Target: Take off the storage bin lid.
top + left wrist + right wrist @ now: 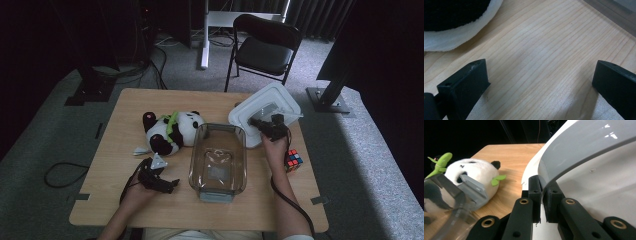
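On the wooden table (125,200), the high view shows the white container lid (272,97) tilted up at the far right, beside the clear glass container (218,160), with the right gripper (260,124) at the lid's near edge. Its own view makes the grip plain: the black jaws are clamped tight on the lid's rim (543,192), something too small to judge from above. That view also catches the stuffed panda (474,177) behind the container's corner. The left gripper (170,185) rests low near the table's front, left of the container; its view shows jaws wide apart over bare wood, holding nothing, the panda's fur at the upper corner. A Rubik's cube (294,160) sits by the right wrist.
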Demonstrator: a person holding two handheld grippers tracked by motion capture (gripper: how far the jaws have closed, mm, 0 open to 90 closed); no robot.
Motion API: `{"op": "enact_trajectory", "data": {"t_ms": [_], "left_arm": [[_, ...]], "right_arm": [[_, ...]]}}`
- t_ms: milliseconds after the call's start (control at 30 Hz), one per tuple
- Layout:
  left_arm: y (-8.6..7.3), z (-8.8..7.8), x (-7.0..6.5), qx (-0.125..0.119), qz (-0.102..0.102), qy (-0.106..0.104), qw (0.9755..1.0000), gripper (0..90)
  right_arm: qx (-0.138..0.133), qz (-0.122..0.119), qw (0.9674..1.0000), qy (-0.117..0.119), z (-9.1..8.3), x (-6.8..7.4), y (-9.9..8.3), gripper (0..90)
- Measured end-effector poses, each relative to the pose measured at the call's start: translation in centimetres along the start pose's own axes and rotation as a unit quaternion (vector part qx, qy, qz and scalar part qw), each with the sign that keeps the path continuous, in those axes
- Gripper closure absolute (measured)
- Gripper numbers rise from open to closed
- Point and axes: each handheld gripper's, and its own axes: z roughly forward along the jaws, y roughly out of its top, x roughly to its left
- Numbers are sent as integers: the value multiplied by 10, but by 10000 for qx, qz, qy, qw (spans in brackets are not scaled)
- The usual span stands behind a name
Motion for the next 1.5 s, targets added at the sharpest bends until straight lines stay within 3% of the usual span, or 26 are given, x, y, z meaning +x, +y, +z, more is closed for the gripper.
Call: {"op": "enact_trajectory", "data": {"t_ms": [300,467,600,667,767,933,1033,1167,1233,1300,1400,1500], "left_arm": [[0,0,0,3,-1,-5,10000,10],[0,0,0,-1,-9,-2,10000,10],[0,0,0,0,-10,-2,10000,10],[0,0,0,0,-9,-2,10000,10],[0,0,0,0,-10,-3,10000,10],[0,0,0,1,-7,-1,10000,10],[0,0,0,-1,-10,-2,10000,10],[0,0,0,1,-8,-1,10000,10],[0,0,0,1,-9,-2,10000,10],[0,0,0,0,-9,-2,10000,10],[0,0,0,0,-11,-2,10000,10],[0,0,0,0,-10,-2,10000,10]], "right_arm": [[174,196,9996,128,12,-8,-15,852],[210,497,9982,257,16,-18,-21,852],[259,593,9975,266,18,-23,-24,843],[339,635,9971,227,20,-25,-24,830],[593,654,9961,-39,26,-24,-25,798],[667,873,9939,15,35,-29,-31,767],[731,872,9935,-31,39,-32,-31,742],[880,956,9915,-109,46,-37,-35,686],[836,946,9919,-119,48,-39,-37,676],[801,945,9923,-89,48,-38,-37,585],[843,782,9928,-323,48,-32,-33,467],[912,688,9920,-532,48,-28,-30,408]]}}
